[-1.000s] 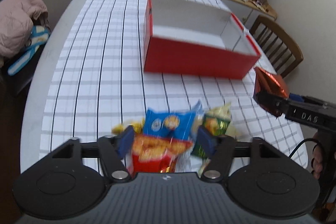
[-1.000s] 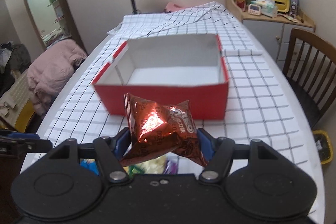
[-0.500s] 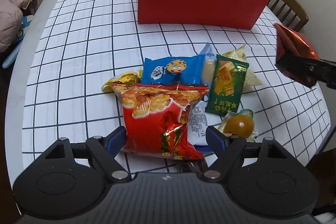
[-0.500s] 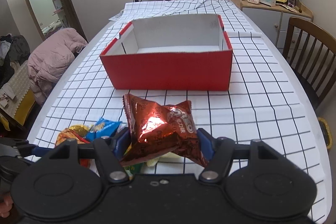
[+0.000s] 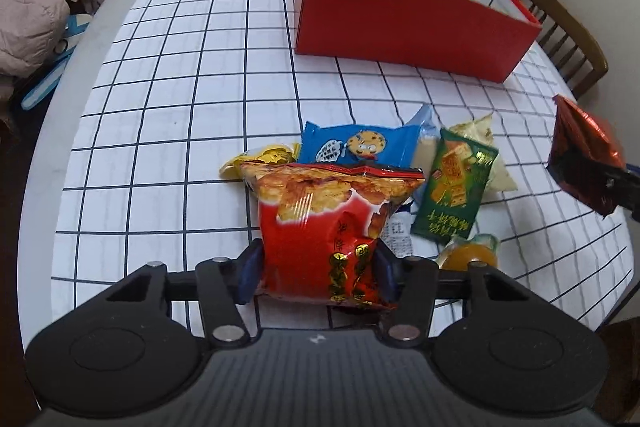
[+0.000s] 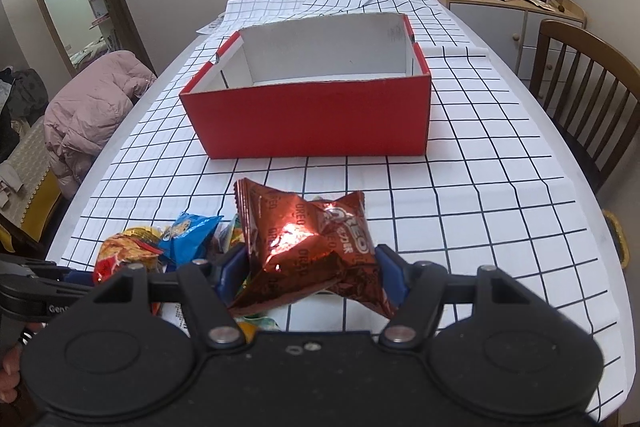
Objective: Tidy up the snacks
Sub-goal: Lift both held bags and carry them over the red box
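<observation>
Since half a second ago the left claw (image 5: 318, 277) has closed in on the red crinkled chip bag printed with golden crisps (image 5: 326, 227); its blue pads (image 5: 249, 273), then standing clear to either side, now press both flanks of the bag's lower end. The right claw (image 6: 310, 267) is unchanged, clamped on the copper-red foil Oreo packet (image 6: 308, 247), which is held above the white tabletop with a black grid cloth (image 6: 460, 195). In the left wrist view that same packet (image 5: 582, 157) appears at the far right, clear of the cloth. The chip bag lies at the near end of a snack pile, its top edge overlapping the blue cookie packet with a cartoon biscuit face (image 5: 356, 147). Just right of that sits the green cracker packet (image 5: 456, 187), resting over a pale translucent pouch (image 5: 490, 151). A yellow foil-wrapped sweet (image 5: 264, 159) touches the pile's left edge, and a small clear cup with orange contents (image 5: 472, 253) sits at the near right, possibly a jelly; the fisheye edge leaves this uncertain. The open red cardboard box with a white interior (image 6: 316, 115) stands beyond the pile, well apart from it, and what shows of its inside holds no snacks. A wooden chair (image 6: 588, 87) stands at the tabletop's right side.
</observation>
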Available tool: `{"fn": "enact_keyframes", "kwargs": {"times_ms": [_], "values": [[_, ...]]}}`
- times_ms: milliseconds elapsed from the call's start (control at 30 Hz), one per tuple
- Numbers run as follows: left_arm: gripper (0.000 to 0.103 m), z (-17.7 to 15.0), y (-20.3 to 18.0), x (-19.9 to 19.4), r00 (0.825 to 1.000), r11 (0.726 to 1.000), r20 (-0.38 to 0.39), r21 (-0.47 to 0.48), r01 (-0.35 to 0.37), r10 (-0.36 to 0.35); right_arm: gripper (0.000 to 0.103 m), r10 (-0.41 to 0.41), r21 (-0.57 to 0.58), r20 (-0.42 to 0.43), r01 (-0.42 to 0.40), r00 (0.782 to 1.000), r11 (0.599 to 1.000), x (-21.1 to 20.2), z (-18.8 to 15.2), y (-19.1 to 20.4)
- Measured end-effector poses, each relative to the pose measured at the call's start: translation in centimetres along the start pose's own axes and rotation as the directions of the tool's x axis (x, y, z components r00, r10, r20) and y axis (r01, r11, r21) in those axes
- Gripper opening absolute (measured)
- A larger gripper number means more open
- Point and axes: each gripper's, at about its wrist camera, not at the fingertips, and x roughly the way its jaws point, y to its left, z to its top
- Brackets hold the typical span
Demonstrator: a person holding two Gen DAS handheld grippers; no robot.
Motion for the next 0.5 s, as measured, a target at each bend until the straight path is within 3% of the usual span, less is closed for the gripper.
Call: {"fn": "enact_keyframes", "kwargs": {"times_ms": [200, 500], "values": [[0.055, 1.1, -0.9, -3.1, 0.999, 1.000, 0.047, -0.017, 0.010, -0.009, 0.067, 0.000, 0.004, 0.023, 0.000, 1.000, 1.000, -0.7, 0.7, -0.3], [0.055, 5.8, -3.6, -6.7, 0.990, 0.999, 0.130, 0.006, 0.046, -0.046, 0.067, -0.005, -0.034, 0.086, 0.008, 0.996, 0.999, -1.8, 4.0, -1.0]]}}
